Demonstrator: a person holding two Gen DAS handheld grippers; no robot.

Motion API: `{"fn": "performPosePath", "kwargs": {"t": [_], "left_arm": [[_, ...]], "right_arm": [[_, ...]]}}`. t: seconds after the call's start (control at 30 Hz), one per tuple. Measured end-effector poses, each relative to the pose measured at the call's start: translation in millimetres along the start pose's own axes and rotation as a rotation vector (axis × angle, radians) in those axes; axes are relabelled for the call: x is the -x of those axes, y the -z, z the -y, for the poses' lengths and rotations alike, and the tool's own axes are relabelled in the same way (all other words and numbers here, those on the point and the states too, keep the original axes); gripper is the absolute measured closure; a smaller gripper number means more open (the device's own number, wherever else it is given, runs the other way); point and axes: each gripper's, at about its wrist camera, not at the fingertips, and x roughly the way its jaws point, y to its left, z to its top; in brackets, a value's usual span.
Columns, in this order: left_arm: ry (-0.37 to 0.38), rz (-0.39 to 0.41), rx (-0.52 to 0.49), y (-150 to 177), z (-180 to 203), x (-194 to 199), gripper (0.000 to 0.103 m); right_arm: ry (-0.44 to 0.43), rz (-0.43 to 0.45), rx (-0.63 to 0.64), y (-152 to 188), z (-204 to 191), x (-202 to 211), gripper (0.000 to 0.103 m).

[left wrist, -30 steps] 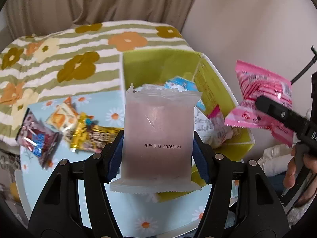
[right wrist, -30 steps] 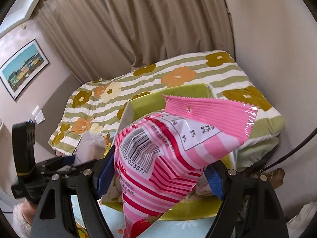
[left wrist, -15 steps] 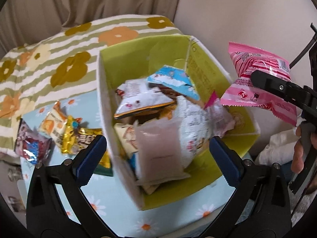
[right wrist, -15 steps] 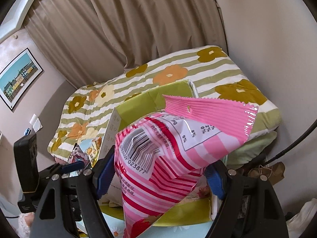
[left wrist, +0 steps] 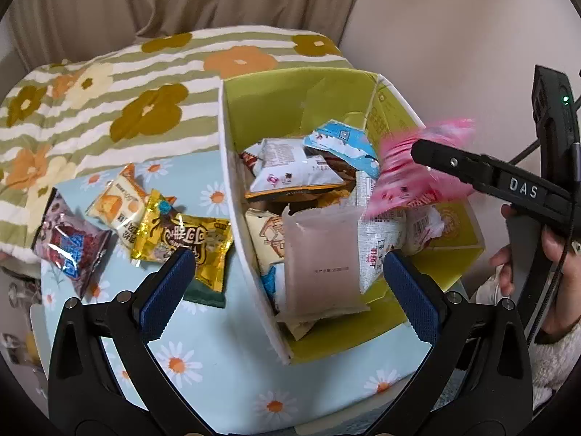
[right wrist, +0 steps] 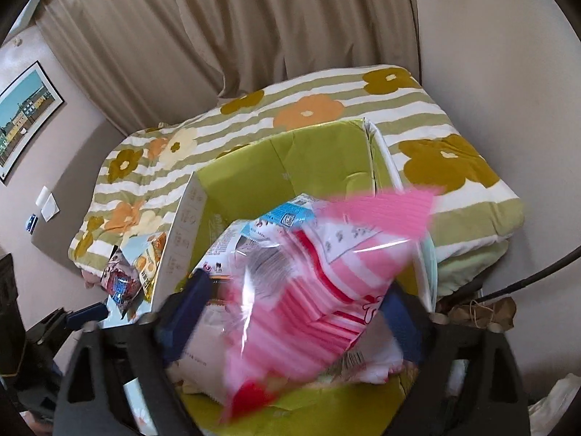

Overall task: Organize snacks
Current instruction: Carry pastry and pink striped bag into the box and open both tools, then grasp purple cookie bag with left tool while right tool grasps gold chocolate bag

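A green cardboard box (left wrist: 268,105) (right wrist: 290,160) stands on the daisy-print table and holds several snack packets. A pale pink packet (left wrist: 321,265) lies on top of them near the front. My left gripper (left wrist: 287,283) is open and empty just in front of the box. A pink striped bag (right wrist: 305,312) (left wrist: 406,167) is blurred, dropping between the spread fingers of my right gripper (right wrist: 294,323) over the box's right side. The right gripper is open.
Three loose packets lie on the table left of the box: a gold one (left wrist: 185,239), an orange-white one (left wrist: 120,207) and a dark red one (left wrist: 69,243). A flower-striped bed (left wrist: 120,109) lies behind. A wall is to the right.
My left gripper let go of the pale pink packet into the box and opened, then drew back. My right gripper moved over the box and opened; the pink striped bag is falling.
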Motion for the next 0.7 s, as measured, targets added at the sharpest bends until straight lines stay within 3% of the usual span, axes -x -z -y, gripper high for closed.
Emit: {"fn": "performPosePath", "kwargs": {"t": [0.23,0.7], "left_arm": [[-0.006,0.019,0.013,2,-1,5,0.001],[-0.01,0.066,0.001,7,9,23,0.001]], "right_arm": [[0.072,0.027,0.031,14,8,22,0.001],[0.012,0.094,0.038,22,4,56,0.001]]}}
